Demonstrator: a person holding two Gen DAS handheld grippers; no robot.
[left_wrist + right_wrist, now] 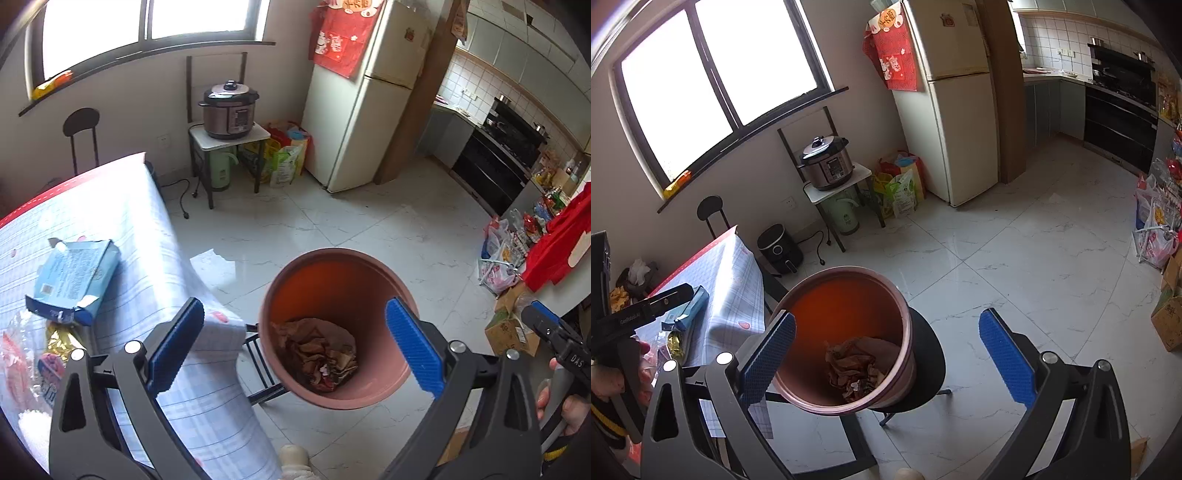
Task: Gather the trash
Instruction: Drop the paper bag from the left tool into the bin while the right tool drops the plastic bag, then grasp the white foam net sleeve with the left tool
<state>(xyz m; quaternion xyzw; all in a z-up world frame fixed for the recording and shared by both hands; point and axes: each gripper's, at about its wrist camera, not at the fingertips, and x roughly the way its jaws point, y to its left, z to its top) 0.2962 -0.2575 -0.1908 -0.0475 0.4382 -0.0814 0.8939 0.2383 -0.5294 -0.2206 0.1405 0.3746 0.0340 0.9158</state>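
An orange-brown bin [325,288] stands beside the table, on a black stool [929,354], with crumpled brown paper trash [317,354] at its bottom. My left gripper [295,314] hangs open above the bin, nothing between its blue pads. My right gripper [886,321] is open too, over the bin [846,302] and its trash [857,365], and holds nothing. On the checked tablecloth [129,229] lie a torn blue box [74,277], a gold wrapper [61,341] and clear plastic packaging [18,350]. Each wrist view catches the other gripper at its edge.
A fridge [362,96] stands against the far wall, with a pressure cooker [229,110] on a small stand and shopping bags [288,155] beside it. More bags and cartons [498,258] line the right side. An air fryer [777,247] sits on the floor behind the table.
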